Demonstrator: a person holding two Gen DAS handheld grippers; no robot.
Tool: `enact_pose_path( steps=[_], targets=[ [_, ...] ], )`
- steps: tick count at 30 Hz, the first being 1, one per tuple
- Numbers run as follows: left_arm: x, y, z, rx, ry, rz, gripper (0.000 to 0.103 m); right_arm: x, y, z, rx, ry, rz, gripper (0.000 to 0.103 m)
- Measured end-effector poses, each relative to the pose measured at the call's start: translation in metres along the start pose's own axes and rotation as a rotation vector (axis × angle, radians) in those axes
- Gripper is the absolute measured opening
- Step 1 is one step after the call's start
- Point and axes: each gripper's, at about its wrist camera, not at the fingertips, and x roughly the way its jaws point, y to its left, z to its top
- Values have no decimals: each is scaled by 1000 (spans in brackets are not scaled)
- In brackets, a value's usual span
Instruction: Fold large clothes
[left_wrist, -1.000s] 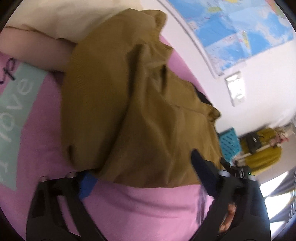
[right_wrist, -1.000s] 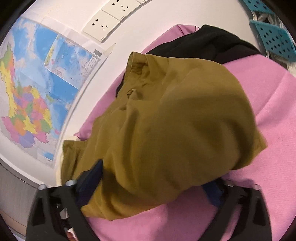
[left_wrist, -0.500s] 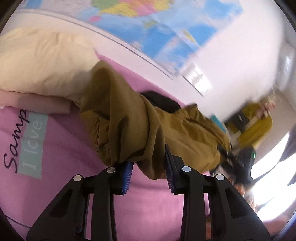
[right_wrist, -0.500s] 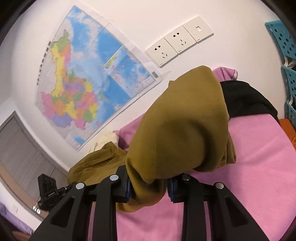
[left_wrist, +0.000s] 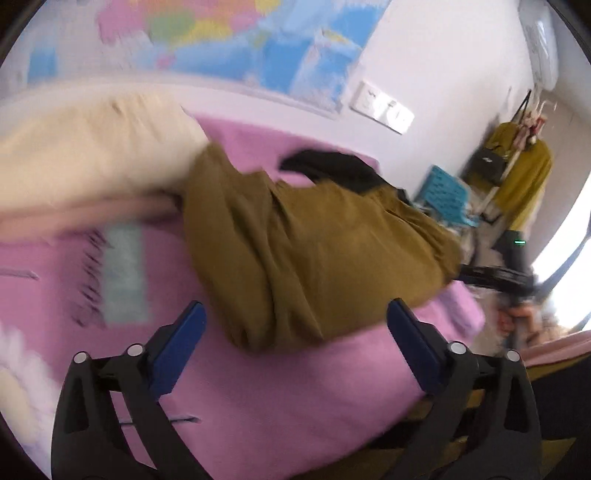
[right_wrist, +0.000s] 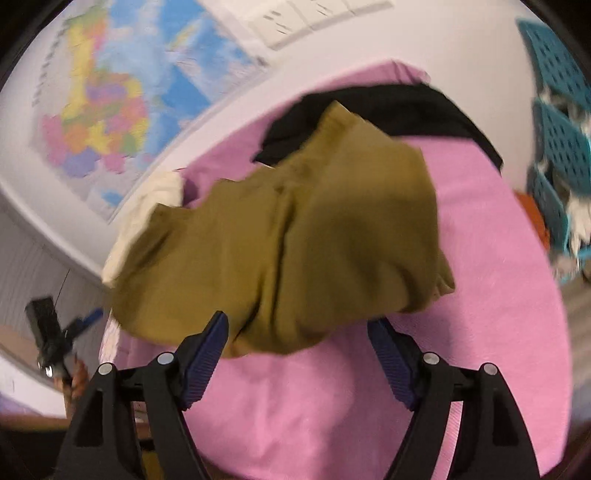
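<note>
An olive-brown garment (left_wrist: 314, 251) lies bunched in a loose heap on the pink bed (left_wrist: 280, 387). It also shows in the right wrist view (right_wrist: 295, 243). My left gripper (left_wrist: 295, 317) is open, its blue pads apart, just short of the heap's near edge and holding nothing. My right gripper (right_wrist: 299, 328) is open too, with its pads on either side of the garment's near edge, which overhangs them. The right gripper also shows at the right of the left wrist view (left_wrist: 495, 275).
A black garment (right_wrist: 388, 107) lies behind the olive one by the wall. A cream pillow (left_wrist: 85, 147) lies at the bed's head. Teal crates (right_wrist: 554, 140) stand beside the bed. A map (right_wrist: 110, 103) and sockets hang on the wall. A clothes rack (left_wrist: 517, 166) stands beyond.
Both grippers have opened and let go of the olive garment, which has dropped into a heap on the bed. Both have pulled back toward the near edge.
</note>
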Motion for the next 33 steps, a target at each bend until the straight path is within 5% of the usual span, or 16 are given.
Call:
enact_pose_path(
  steps=[3,7,12,14,15,18,19,20,22,24,27,33],
  targets=[
    [2,21,3,-43,7,48,90,-26,11,0,-75,-85,20,76],
    [15,50,-8,-92,47,53,45,-37,2,5,-72,-158,-54,77],
    [38,45,-19,-57,57,47,5,-8,-24,12,7,-145,-137,77],
    [38,42,-18,-36,45,124,4,1,-27,13,20,-149,-169,74],
    [33,47,-16,-52,35,157,4,6,-29,14,25,-148,-185,64],
    [7,75,-16,-158,-10,130,1,16,-40,14,60,-137,-167,59],
    [1,78,-18,-138,-27,279,1,19,-41,14,71,-135,-161,59],
    [0,79,-20,-126,-18,313,1,20,-43,14,77,-133,-152,59],
    [0,95,-27,-221,22,213,1,21,-44,14,84,-134,-147,59],
    [-6,83,-28,-171,-17,174,3,18,-41,15,79,-131,-155,61],
    [-10,66,-22,-133,-66,89,63,13,-36,16,64,-144,-162,61],
    [30,68,-16,-168,13,44,65,-1,-31,26,33,-219,-165,70]
  ],
)
